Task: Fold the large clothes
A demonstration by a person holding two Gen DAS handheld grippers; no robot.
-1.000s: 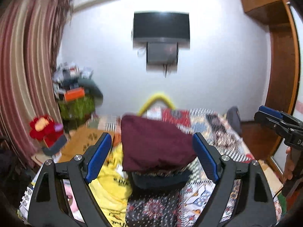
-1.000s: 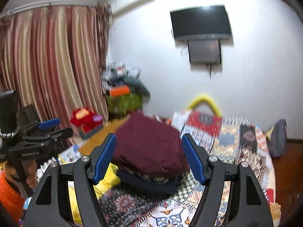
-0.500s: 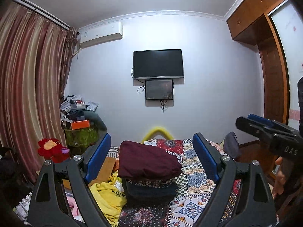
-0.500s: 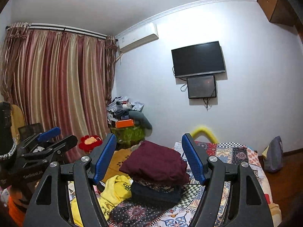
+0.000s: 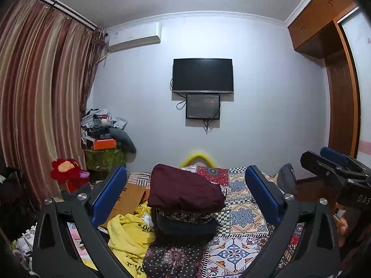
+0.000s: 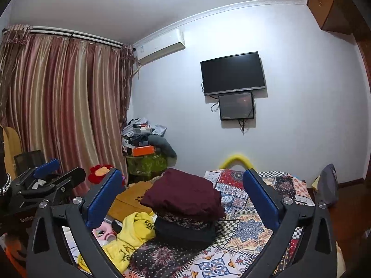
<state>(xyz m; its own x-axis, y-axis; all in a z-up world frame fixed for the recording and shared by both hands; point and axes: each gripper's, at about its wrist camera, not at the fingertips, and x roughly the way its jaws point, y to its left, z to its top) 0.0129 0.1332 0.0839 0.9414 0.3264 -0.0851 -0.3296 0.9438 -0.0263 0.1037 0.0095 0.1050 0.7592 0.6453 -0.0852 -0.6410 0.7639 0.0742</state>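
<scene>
On the patchwork bed [image 5: 241, 210] stands a stack of folded clothes: a maroon garment [image 5: 185, 190] on top, a patterned one under it, a dark one [image 5: 185, 224] at the bottom. A crumpled yellow garment [image 5: 129, 234] lies left of the stack. My left gripper [image 5: 185, 171] points level at the stack from a distance, its jaws opening with nothing between them. My right gripper [image 6: 181, 173] is likewise opening and holds nothing. The stack [image 6: 183, 197] is apart from both. Each gripper shows in the other's view: right gripper [image 5: 334, 162], left gripper [image 6: 46, 173].
A striped curtain [image 5: 41, 106] hangs at the left, with a cluttered green-covered stand [image 5: 104, 157] and a red plush flower [image 5: 65, 169] near it. Black screens [image 5: 203, 75] are on the far wall. A wooden wardrobe [image 5: 343, 106] stands at the right. A cardboard box [image 5: 129, 197] lies beside the bed.
Both views have drawn back from the stack, which now looks smaller and farther. The right gripper's jaws have widened clearly, the left's a little.
</scene>
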